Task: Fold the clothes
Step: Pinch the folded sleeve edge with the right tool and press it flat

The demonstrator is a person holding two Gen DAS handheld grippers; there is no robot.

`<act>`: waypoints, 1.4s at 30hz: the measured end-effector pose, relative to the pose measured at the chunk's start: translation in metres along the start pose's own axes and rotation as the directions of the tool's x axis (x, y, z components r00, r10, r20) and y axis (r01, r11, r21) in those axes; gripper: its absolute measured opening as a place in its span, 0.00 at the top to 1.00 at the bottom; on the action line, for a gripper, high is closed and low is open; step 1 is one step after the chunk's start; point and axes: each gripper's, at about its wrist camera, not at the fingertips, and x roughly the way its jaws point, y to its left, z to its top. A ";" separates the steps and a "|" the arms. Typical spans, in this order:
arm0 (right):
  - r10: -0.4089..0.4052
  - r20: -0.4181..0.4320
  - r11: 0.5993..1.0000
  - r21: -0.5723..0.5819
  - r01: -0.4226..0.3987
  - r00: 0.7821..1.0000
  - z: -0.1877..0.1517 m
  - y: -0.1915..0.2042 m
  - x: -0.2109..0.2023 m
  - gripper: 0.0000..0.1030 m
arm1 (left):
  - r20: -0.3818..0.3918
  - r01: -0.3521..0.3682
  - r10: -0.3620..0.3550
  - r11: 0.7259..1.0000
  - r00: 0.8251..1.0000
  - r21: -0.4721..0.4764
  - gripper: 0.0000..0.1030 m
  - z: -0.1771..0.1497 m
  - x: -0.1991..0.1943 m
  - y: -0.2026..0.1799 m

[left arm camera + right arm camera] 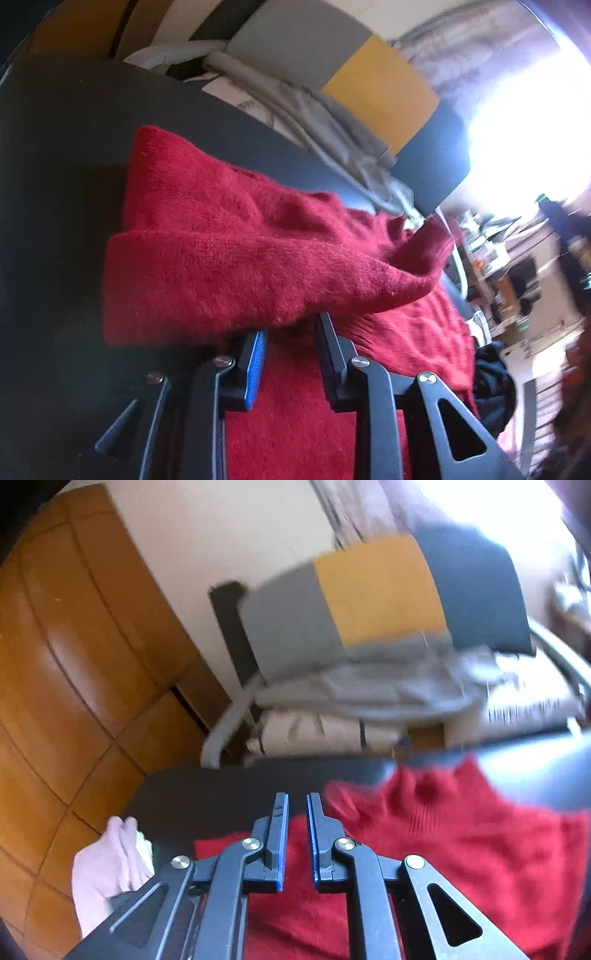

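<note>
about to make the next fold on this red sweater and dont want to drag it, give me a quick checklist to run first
1. Left claw gripping the red sweater: cannot tell; a folded edge drapes over its tips.
2. Right claw free: ok; jaws nearly together, nothing between them.
3. Sweater resting on the dark table: ok.
4. Sweater lying flat: not ok; its upper layer is rumpled and bunched.
5. Pale cloth clear of the sweater: ok; it sits apart at the table edge.
</note>
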 end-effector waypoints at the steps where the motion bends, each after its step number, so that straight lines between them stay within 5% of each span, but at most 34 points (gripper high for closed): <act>1: -0.004 0.020 1.000 -0.015 0.004 1.000 0.010 0.001 -0.007 0.90 | 0.006 -0.006 0.006 1.000 1.000 0.022 0.75 -0.001 0.000 -0.005; 6: 0.036 0.002 0.995 0.093 -0.037 0.999 0.014 -0.029 -0.022 0.86 | 0.011 -0.031 0.031 0.997 0.999 0.076 0.75 -0.005 0.005 -0.017; 8: 0.125 -0.037 0.971 0.209 -0.115 0.991 -0.010 -0.056 -0.016 0.72 | 0.007 -0.030 0.029 0.998 1.000 0.052 0.75 -0.008 0.006 -0.009; 10: 0.225 -0.060 0.914 0.359 -0.189 0.972 -0.042 -0.080 -0.001 0.41 | 0.011 -0.019 0.018 0.999 1.000 0.035 0.75 -0.011 0.003 -0.004; 13: 0.323 -0.079 0.812 0.536 -0.233 0.943 -0.091 -0.101 0.029 0.41 | 0.019 -0.020 0.019 0.999 1.000 0.037 0.75 -0.015 -0.003 0.000; 16: 0.361 -0.096 0.754 0.616 -0.229 0.928 -0.118 -0.096 0.056 0.41 | 0.030 -0.008 0.007 0.999 1.000 0.052 0.75 -0.019 -0.004 0.002; 22: 0.305 -0.164 0.662 0.745 -0.085 0.938 -0.148 -0.088 0.105 0.41 | 0.056 0.029 -0.032 0.998 0.998 0.058 0.75 -0.027 -0.008 0.009; 27: 0.218 -0.070 0.643 0.761 -0.090 0.973 -0.142 -0.083 0.108 0.34 | 0.060 0.074 -0.075 0.997 0.995 0.028 0.75 -0.028 -0.010 0.017; 30: 0.142 -0.045 0.690 0.721 -0.066 0.989 -0.133 -0.076 0.113 0.34 | 0.062 0.094 -0.095 0.995 0.994 0.015 0.75 -0.028 -0.009 0.021; 32: 0.078 -0.113 0.757 0.653 0.015 0.990 -0.128 -0.065 0.122 0.40 | 0.063 0.109 -0.109 0.994 0.992 0.006 0.75 -0.028 -0.009 0.024; 36: 0.000 -0.207 0.835 0.539 0.114 0.978 -0.116 -0.055 0.130 0.82 | 0.055 0.128 -0.128 0.992 0.990 0.004 0.75 -0.029 -0.012 0.025; 42: 0.006 -0.181 0.944 0.325 0.054 0.983 -0.059 -0.024 0.111 0.83 | 0.040 0.116 -0.120 0.989 0.992 0.095 0.72 -0.019 -0.013 0.002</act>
